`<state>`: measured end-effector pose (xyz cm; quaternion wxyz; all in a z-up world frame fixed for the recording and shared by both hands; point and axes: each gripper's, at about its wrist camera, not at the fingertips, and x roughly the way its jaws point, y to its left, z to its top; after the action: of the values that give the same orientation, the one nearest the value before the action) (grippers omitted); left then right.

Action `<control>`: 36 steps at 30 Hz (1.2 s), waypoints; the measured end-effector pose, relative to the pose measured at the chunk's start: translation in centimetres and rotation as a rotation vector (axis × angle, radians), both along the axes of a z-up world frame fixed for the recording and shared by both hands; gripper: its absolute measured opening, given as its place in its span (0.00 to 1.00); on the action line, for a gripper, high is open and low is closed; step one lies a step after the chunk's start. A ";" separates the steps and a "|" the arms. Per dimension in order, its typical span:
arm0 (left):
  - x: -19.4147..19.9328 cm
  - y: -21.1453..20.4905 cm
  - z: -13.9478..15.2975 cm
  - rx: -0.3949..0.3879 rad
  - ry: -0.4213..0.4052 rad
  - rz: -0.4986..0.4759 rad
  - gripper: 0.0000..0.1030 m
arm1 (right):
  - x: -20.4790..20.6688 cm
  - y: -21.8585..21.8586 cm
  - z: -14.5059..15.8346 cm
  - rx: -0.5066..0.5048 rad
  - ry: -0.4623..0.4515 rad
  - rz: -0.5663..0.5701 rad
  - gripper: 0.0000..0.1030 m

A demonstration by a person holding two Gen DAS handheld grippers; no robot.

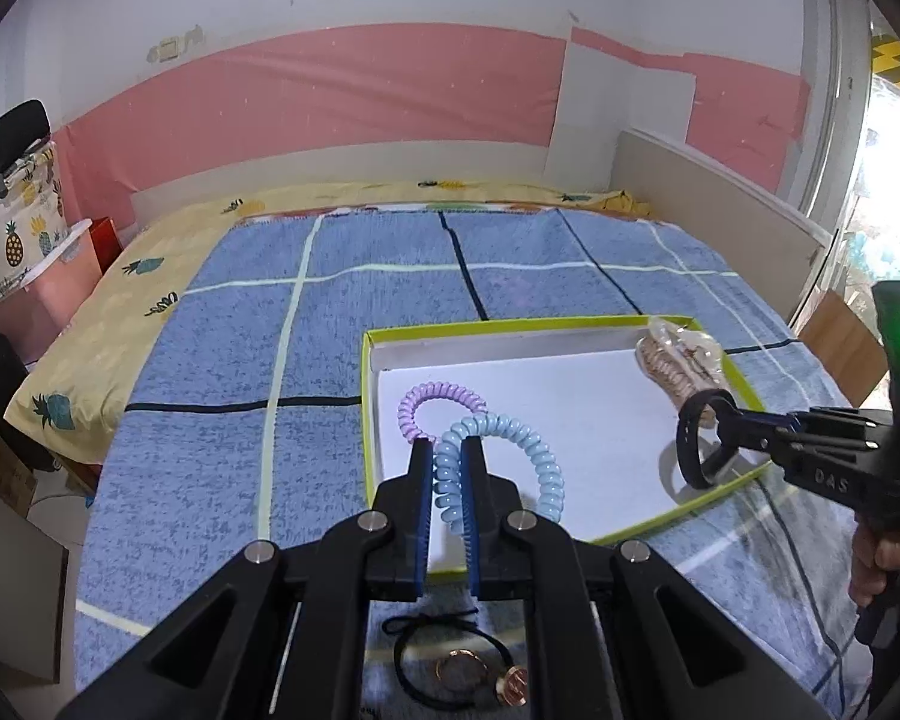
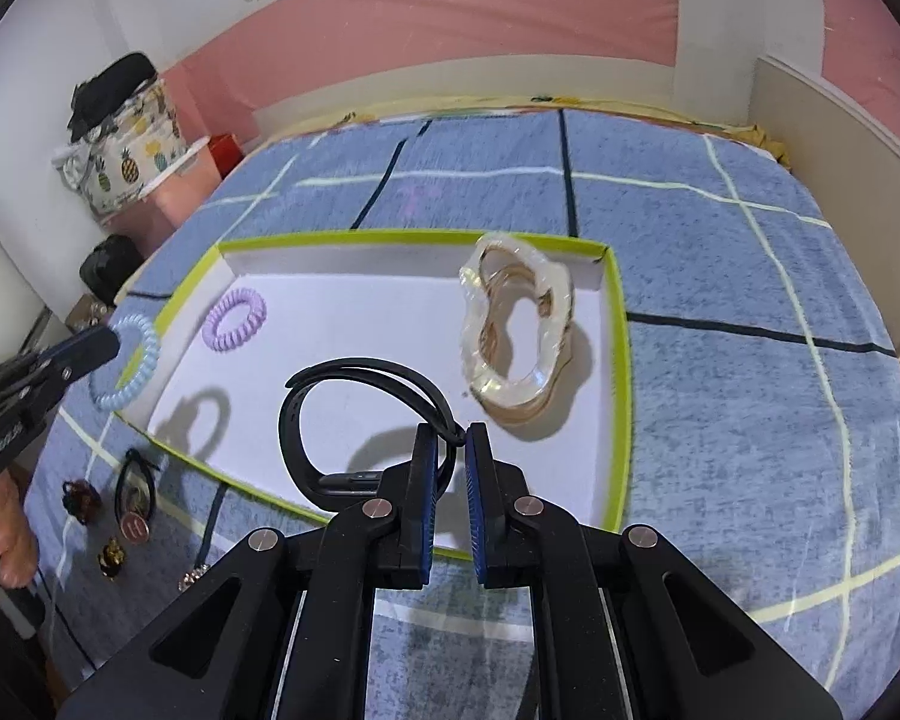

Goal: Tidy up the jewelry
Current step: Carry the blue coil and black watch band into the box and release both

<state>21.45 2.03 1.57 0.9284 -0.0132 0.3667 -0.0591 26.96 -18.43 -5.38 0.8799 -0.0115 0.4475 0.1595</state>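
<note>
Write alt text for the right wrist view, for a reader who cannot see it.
The right gripper holds a black rubber wristband over a shallow white box with a lime-green rim, which contains a lilac spiral hair tie and plastic-wrapped gold bangles.

On the bed (image 2: 720,276) lies a shallow box (image 2: 621,360) holding a coiled hair tie (image 2: 236,320) at its far left and a wrapped bangle bundle (image 2: 513,330) at its far right, with small trinkets (image 2: 132,516) on the blanket before its left corner.
</note>
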 end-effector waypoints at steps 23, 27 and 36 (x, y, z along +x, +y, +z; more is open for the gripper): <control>2.8 -0.5 -3.8 0.039 0.111 0.005 0.09 | 1.3 0.1 -0.6 -0.124 0.057 -0.034 0.12; 2.9 -0.7 -3.8 0.052 0.108 0.004 0.10 | 1.2 0.0 -0.5 -0.116 0.054 -0.033 0.18; 2.6 -0.9 -3.4 0.050 0.095 0.001 0.10 | -0.9 -0.3 1.0 -0.067 -0.003 -0.023 0.26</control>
<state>24.03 1.08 -1.81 0.9100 0.0067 0.4116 -0.0487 26.07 -18.72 -4.38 0.8814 -0.0359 0.4514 0.1342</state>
